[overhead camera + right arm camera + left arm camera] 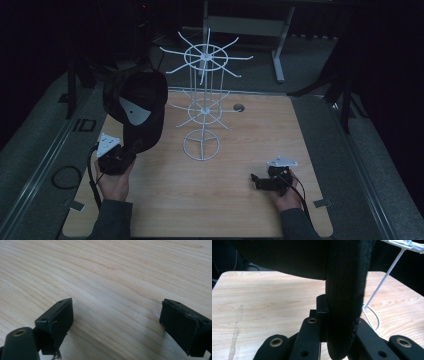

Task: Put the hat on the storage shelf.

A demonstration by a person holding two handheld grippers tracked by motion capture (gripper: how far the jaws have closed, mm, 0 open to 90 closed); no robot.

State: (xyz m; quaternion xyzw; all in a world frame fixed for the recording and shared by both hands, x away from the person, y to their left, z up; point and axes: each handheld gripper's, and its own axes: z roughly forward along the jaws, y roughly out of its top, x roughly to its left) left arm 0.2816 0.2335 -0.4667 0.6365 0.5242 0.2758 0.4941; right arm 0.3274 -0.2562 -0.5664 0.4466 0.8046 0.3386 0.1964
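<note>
Gripping the black cap (136, 102) by its brim, the left gripper (131, 150) lifts it beside the white wire rack (202, 105), while the right gripper (256, 181) (jaws spread wide) hovers low over the table (230, 200).

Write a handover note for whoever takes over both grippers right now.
Left gripper: shut on the black cap, gripping its brim and holding it up off the table, left of the white wire rack.
Right gripper: open, holding nothing, low over the table's near right part.
Done: cap picked up.
Left: the cap is not on any of the rack's hooks yet; hanging it there looks like the likely next step. The right gripper is free to help.
</note>
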